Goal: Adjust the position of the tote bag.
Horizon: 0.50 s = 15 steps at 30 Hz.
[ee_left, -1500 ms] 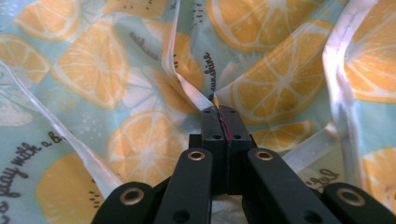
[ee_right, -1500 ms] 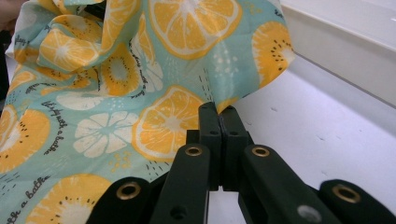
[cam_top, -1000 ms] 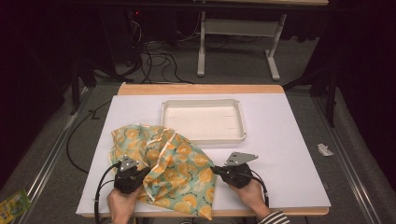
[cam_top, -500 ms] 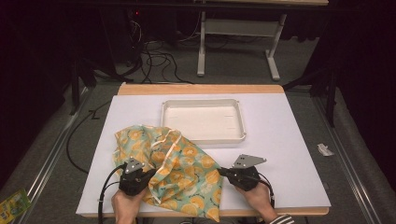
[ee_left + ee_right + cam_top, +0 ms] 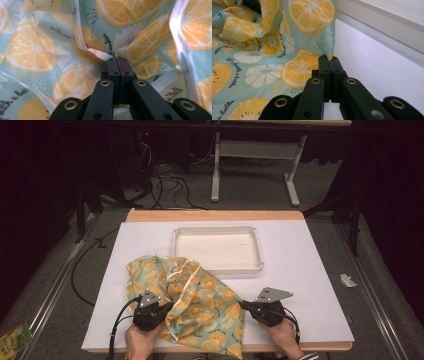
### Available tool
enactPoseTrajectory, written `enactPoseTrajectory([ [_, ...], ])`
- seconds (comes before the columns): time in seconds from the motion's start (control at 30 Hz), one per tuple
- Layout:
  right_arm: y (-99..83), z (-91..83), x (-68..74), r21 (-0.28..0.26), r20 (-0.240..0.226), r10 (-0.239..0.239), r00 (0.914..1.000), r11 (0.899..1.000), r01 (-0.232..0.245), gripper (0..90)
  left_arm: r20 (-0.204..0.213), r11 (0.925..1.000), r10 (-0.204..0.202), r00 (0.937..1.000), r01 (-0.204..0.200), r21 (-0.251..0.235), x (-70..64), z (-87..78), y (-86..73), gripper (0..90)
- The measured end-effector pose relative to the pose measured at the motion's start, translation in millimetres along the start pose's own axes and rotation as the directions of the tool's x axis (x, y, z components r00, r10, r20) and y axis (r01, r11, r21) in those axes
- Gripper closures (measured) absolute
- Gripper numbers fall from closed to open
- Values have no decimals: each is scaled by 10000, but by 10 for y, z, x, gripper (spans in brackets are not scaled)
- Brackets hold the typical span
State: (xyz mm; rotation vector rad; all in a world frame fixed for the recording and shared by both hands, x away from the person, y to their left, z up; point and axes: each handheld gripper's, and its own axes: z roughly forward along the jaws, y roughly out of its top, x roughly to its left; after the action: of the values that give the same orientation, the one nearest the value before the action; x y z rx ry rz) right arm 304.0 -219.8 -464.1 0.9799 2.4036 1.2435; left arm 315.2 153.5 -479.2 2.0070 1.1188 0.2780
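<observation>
Just in front of the white tray (image 5: pixel 217 249), on the near half of the desk (image 5: pixel 310 285), lies the orange-slice cloth (image 5: pixel 200 305), crumpled, its long axis slanting from far left to the near edge. Left tool (image 5: pixel 165 309) clenched on a white hem fold; right tool (image 5: pixel 243 305) clenched on the cloth's right edge. Tray touches the cloth's far edge. Script print partly legible: "with a bottle". Cables trail near both hands.

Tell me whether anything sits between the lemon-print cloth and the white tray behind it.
Nothing visible does. The lemon-print cloth lies in front of the white tray, its far edge close to the tray's near rim, with bare table to the right. Left gripper and right gripper are each shut on a cloth edge.
</observation>
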Motion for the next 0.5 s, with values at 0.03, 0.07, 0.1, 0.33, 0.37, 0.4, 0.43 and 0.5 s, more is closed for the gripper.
enactPoseTrajectory([
  [0.03,0,0,0,0,0,0,10000,10000,0,900,0,10000,0,10000,0,0,0,0,0,900],
  [0.07,-8,-12,-7,-11,33,-15,10000,10000,16,900,17,10000,26,10000,-26,18,-11,6,3,900],
  [0.1,-23,-37,-19,-23,72,-15,10000,10000,15,900,48,10000,50,10000,-50,19,-21,11,7,900],
  [0.33,-68,-98,-53,-88,231,74,9997,9999,-72,900,150,9998,211,9997,-210,-44,-97,57,27,900],
  [0.37,-75,-105,-57,-95,265,125,9996,9999,-123,900,189,9997,224,9996,-224,-32,-104,61,32,900],
  [0.4,-75,-105,-57,-95,265,125,9996,9999,-123,900,189,9997,224,9996,-224,-32,-104,61,32,900],
  [0.43,-84,-122,-69,-95,301,147,9994,9999,-144,900,215,9997,258,9994,-257,-37,-122,72,41,900],
  [0.5,-90,-137,-77,-112,350,157,9993,9998,-153,900,249,9995,302,9992,-301,-54,-141,81,49,900],
])
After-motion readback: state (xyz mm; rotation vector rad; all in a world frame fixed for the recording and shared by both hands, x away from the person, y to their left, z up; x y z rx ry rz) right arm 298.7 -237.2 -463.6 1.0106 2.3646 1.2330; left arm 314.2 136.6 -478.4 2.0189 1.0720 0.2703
